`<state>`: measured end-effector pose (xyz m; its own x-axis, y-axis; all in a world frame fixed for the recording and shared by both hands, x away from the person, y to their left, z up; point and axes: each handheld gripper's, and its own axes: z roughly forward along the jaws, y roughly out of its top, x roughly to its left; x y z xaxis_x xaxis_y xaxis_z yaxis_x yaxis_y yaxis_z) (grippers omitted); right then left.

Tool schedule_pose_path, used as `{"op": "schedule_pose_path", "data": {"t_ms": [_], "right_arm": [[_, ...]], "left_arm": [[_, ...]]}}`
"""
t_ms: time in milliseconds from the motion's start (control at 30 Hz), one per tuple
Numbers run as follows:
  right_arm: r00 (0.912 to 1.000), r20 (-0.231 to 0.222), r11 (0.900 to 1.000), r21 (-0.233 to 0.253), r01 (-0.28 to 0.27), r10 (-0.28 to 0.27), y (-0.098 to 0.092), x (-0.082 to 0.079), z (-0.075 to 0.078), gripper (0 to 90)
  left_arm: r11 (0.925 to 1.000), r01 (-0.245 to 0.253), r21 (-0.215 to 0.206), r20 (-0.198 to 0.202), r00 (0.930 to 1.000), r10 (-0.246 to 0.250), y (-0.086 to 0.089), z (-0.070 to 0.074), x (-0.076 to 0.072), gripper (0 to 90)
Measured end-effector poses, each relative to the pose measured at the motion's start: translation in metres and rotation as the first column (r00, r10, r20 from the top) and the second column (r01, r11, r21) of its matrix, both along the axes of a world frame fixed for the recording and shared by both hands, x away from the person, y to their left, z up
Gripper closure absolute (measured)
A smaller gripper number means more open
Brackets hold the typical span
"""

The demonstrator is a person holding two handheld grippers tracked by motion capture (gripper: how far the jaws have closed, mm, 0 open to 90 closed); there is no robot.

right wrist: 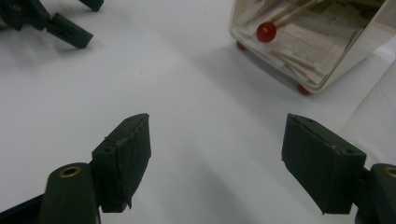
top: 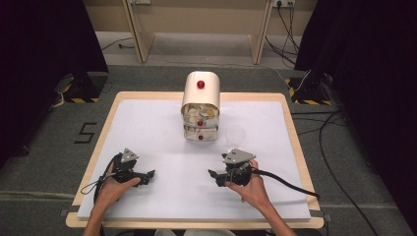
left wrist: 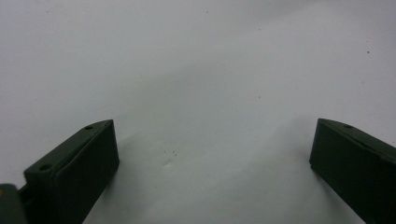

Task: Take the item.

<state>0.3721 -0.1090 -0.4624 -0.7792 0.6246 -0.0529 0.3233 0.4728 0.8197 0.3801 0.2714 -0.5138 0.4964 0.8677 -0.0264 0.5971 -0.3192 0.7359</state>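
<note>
We hold both claws apart on the table's near half: left gripper (top: 150, 175), right gripper (top: 212, 176). The drawer box (top: 200, 108) stands beyond them, near the far edge's middle.

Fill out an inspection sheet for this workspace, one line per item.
Surface: white sheet over a wood-edged table.
Job's things: cream drawer box with red knobs, at the far middle; its drawers hold papers.
Clutter: clear cup right of the box; its state is hard to tell.
Grippers: left gripper and right gripper both open, holding nothing, low over the sheet and pointing inward; left fingers over bare sheet.
Cables: one trails from each gripper; more run over the floor at the right.
Surroundings: grey floor, black curtains both sides, a wooden frame behind, hazard-striped stand feet.
</note>
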Motion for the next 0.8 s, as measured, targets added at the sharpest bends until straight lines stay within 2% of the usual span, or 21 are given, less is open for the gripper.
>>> {"op": "schedule_pose_path", "data": {"t_ms": [133, 167, 333, 533, 600, 800], "right_arm": [[0.9998, 0.017, 1.000, 0.024, -0.005, 0.004, 0.005, 0.006, 0.010, 26.3], [0.9996, 0.030, 1.000, 0.017, -0.002, 0.001, 0.007, 0.008, 0.014, 26.3], [0.9967, 0.080, 0.999, 0.044, -0.016, 0.012, 0.017, 0.016, 0.036, 27.8], [0.9884, 0.150, 0.998, 0.056, -0.029, 0.020, 0.036, 0.033, 0.064, 29.6], [0.9842, 0.176, 0.998, 0.047, -0.034, 0.025, 0.042, 0.038, 0.071, 30.1], [0.9765, 0.215, 0.999, 0.042, -0.017, 0.008, 0.054, 0.054, 0.083, 31.1]], "left_arm": [[1.0000, 0.000, 0.000, 0.000, 1.0000, 0.000, 0.000, 0.000, 0.000, 0.2], [1.0000, 0.000, 0.000, -0.001, 1.0000, 0.000, 0.000, 0.000, 0.000, 0.2], [1.0000, 0.000, 0.000, -0.001, 1.0000, 0.000, 0.000, 0.000, 0.000, 0.2], [1.0000, 0.000, 0.000, -0.001, 1.0000, 0.000, 0.000, 0.000, 0.000, 0.2], [1.0000, 0.000, 0.000, -0.001, 1.0000, 0.000, 0.000, 0.000, 0.000, 0.2], [1.0000, 0.000, -0.001, 0.000, 1.0000, 0.000, 0.000, 0.000, 0.000, 0.2]]}}
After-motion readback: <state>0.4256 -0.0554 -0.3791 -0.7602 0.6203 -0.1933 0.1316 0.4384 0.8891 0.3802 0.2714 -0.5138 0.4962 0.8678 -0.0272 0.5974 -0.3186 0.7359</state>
